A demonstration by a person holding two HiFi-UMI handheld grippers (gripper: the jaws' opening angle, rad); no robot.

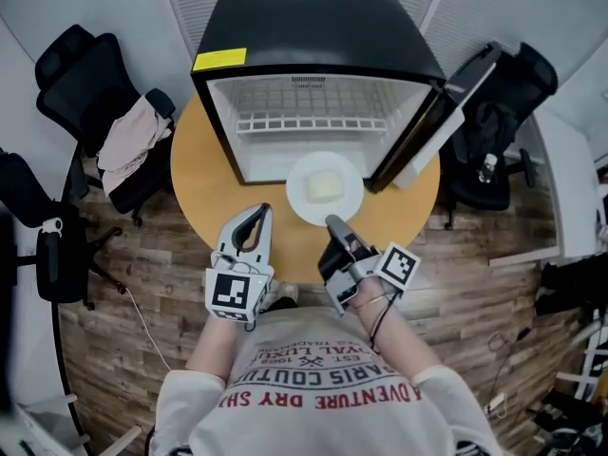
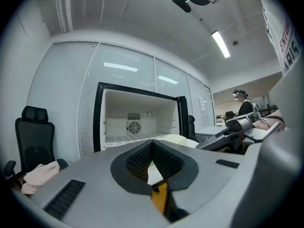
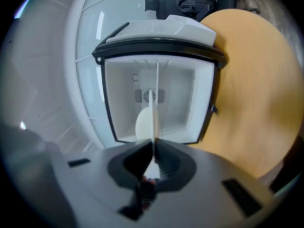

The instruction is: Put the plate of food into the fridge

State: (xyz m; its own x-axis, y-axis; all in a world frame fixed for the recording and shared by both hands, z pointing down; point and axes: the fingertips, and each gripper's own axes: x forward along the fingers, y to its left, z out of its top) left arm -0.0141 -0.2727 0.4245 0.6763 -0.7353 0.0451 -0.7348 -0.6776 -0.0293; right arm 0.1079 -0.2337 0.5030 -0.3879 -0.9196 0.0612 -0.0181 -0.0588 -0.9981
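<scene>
**Inspector A:** First, what is hidden or poorly seen?

**Inspector B:** The near rim of the plate is covered by the right gripper. In the right gripper view the picture is blurred and the plate is presented edge-on, as a thin white line. Whether the plate rests on the sill or is lifted cannot be told. The kind of the pale food cannot be made out.

**Inspector A:** And the grippers?

**Inspector B:** The right gripper's jaws are seen pinched on the plate's rim. The left gripper is held closed on nothing, beside the plate and apart from it.

**Inspector A:** Where is the plate found?

**Inspector B:** At the mouth of the fridge, partly over its front edge and partly over the table.

**Inspector A:** Surface and room?

**Inspector B:** A round wooden table is noted on a plank floor, with slatted white walls behind.

**Inspector A:** Surroundings and obstructions?

**Inspector B:** The fridge door is swung open to the right. A wire shelf is fitted inside. A black chair draped with cloth is recorded at the left, and another chair behind the door. The fridge opening is unobstructed.
</scene>
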